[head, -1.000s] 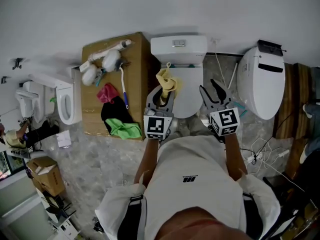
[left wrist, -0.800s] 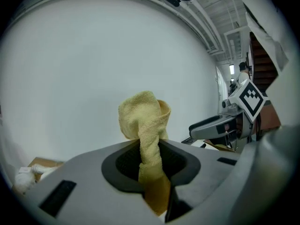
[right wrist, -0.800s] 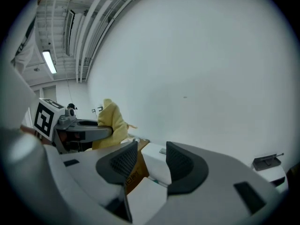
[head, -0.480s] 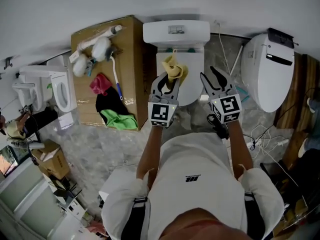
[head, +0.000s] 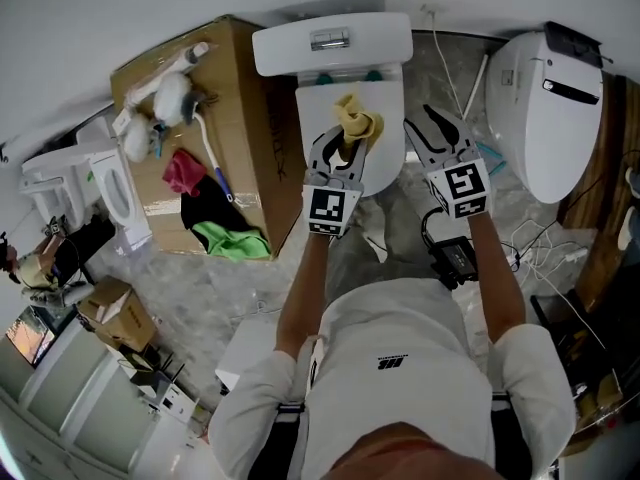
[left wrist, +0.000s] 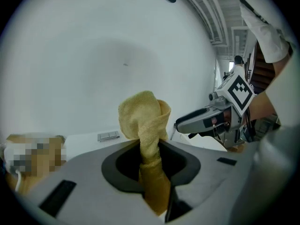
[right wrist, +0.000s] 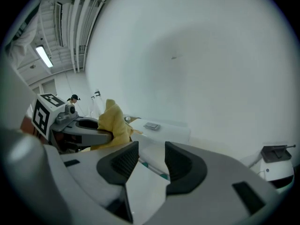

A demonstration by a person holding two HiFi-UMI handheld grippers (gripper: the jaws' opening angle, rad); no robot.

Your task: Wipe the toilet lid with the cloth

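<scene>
The yellow cloth [head: 357, 123] is bunched over the middle of the closed white toilet lid [head: 385, 98], clamped between the jaws of the left gripper [head: 341, 146]. The right gripper [head: 434, 133] hovers at the lid's right edge, jaws apart and holding nothing. A cardboard box [head: 250, 88] stands left of the lid.

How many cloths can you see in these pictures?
4. The yellow cloth is pinched in the left gripper above the toilet lid; the pink cloth, black cloth and green cloth lie on the cardboard box. Others may be hidden beneath.
</scene>
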